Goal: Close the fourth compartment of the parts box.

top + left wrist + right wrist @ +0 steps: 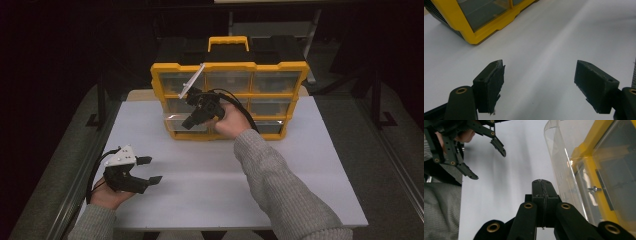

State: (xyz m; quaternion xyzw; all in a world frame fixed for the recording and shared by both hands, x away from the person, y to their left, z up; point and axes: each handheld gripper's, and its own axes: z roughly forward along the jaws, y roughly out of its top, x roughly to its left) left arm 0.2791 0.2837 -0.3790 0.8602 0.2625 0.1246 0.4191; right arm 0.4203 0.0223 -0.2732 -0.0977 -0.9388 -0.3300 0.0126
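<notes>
At 12 o'clock on the white bench (pixel 300 165), right gripper (pixel 189 123) (jaws pressed together, nothing between) sits beside the yellow organizer's (pixel 230 67) pulled-out clear drawer (pixel 564 165); left gripper (pixel 150 170) gapes empty at 8 o'clock.

Organizer (pixel 229 66): glossy yellow plastic frame, clear plastic drawers (pixel 564 162). Table (pixel 210 180): smooth matt white. Sleeve (pixel 285 190): grey knit.
</notes>
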